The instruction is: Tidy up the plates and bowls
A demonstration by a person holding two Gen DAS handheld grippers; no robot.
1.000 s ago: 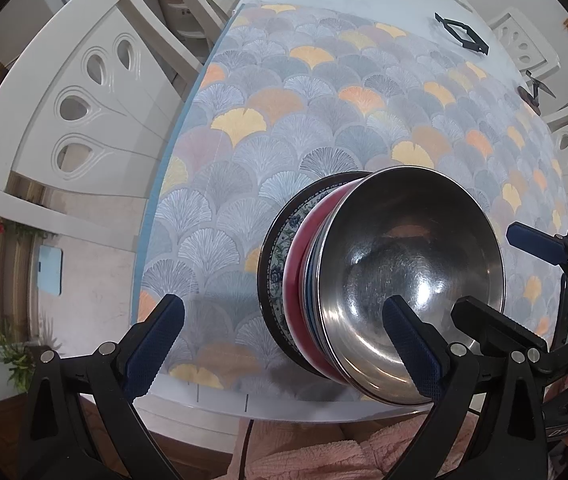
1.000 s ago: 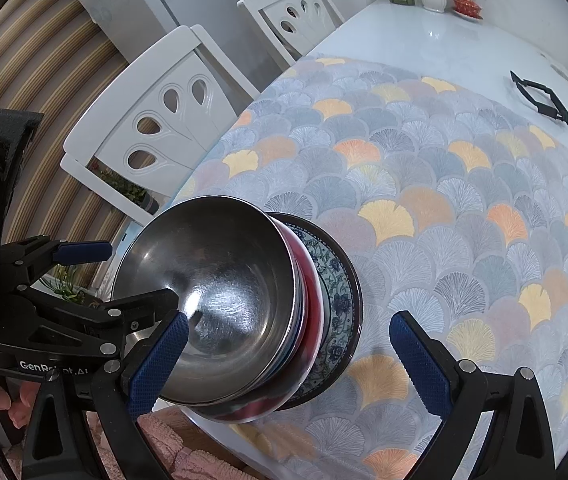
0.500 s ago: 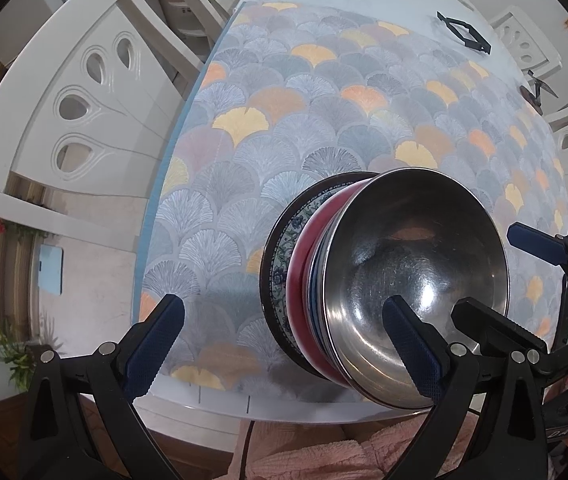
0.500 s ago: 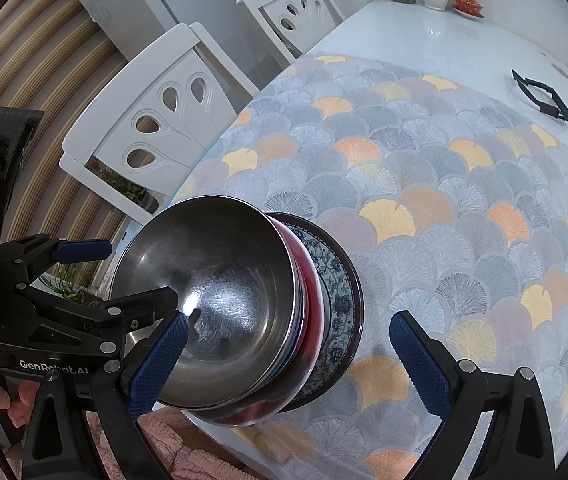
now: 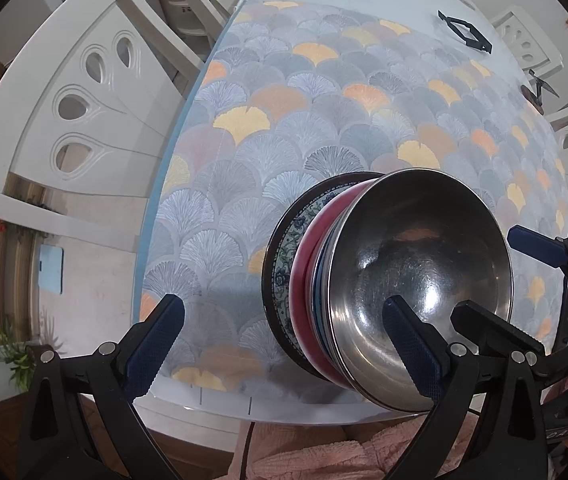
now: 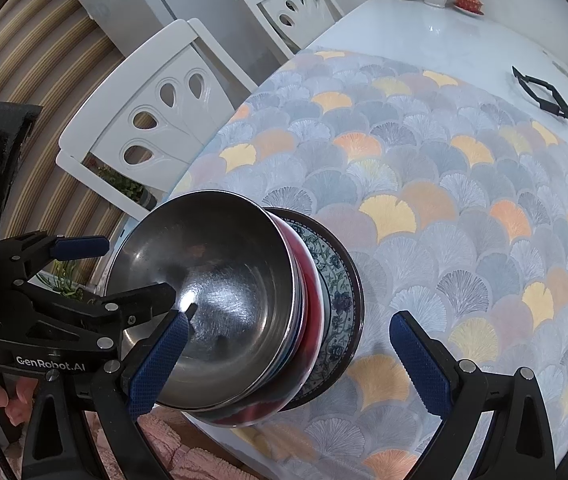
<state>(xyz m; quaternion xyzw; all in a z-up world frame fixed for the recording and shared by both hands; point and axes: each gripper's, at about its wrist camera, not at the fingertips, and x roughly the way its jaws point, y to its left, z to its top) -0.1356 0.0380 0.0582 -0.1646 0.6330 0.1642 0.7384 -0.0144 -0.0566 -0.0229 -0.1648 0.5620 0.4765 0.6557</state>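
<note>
Fan-patterned tablecloth [image 5: 323, 120]; bowl stack [image 5: 403, 280] unmoved, both tongs still spread.

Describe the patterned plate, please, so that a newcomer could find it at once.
On the fan-patterned tablecloth, near the table's front edge, stands one stack of dishes. The patterned plate lies near its bottom, under the red bowl and steel bowl; it alone has a blue floral rim.

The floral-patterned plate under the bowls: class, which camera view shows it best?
The right wrist view: the floral-patterned plate shows a broad arc of blue-and-green rim beside the steel bowl. The left wrist view shows only a thin sliver.
</note>
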